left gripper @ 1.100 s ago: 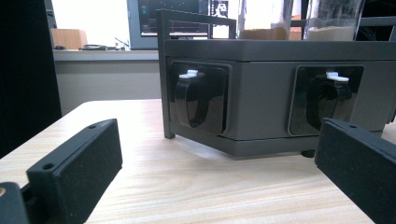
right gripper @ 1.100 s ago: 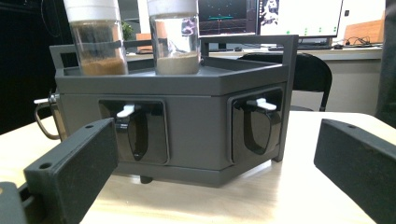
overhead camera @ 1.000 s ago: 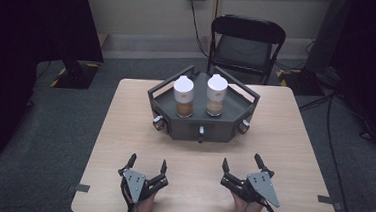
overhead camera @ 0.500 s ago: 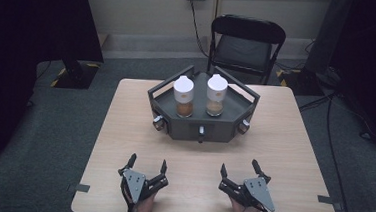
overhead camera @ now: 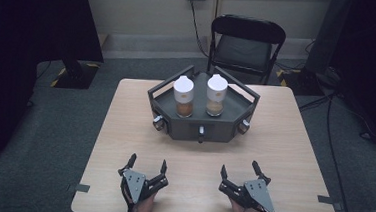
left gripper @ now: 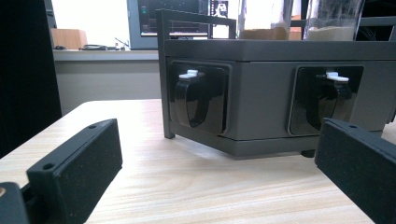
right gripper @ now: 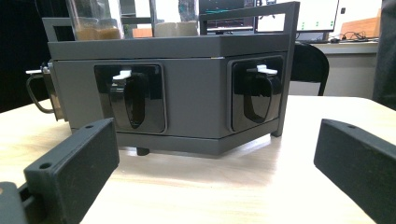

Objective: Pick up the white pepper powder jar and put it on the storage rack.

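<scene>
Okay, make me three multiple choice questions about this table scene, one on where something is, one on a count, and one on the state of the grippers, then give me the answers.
1. Where do the two containers stand?
A. on top of the dark grey stand
B. on the bare table beside the stand
C. on the folding chair

2. How many white-lidded containers are there?
A. one
B. two
C. four

3. How are the two grippers?
A. both open and holding nothing
B. both shut on a container
C. one open, one shut

Answers:
1 A: the left container and the right container stand inside the rails of the stand.
2 B: two white lids show side by side.
3 A: the left gripper and the right gripper have their jaws spread, near the table edge.
</scene>
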The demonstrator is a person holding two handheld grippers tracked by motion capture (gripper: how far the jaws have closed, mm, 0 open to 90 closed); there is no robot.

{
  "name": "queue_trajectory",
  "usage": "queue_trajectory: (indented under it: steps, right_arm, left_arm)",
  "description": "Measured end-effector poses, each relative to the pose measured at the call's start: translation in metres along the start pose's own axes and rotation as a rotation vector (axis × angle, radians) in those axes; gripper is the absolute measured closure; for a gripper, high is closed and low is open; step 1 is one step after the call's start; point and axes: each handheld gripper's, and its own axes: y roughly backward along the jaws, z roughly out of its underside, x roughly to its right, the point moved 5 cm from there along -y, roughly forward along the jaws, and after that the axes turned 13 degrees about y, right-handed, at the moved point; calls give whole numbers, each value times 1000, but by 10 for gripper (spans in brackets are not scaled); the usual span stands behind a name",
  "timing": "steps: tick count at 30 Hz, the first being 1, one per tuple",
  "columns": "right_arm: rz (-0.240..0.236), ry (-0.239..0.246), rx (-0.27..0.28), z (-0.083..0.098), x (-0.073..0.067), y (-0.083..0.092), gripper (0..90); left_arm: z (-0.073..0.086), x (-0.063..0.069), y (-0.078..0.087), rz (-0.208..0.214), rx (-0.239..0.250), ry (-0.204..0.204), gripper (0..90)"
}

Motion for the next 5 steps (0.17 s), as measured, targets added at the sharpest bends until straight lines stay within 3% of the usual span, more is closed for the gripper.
queue_trajectory:
  steps: [5]
  right_arm:
    - [-3,7,3,0,0,0,0]
  left_arm:
    - [0,0,0,4,-1,0,2]
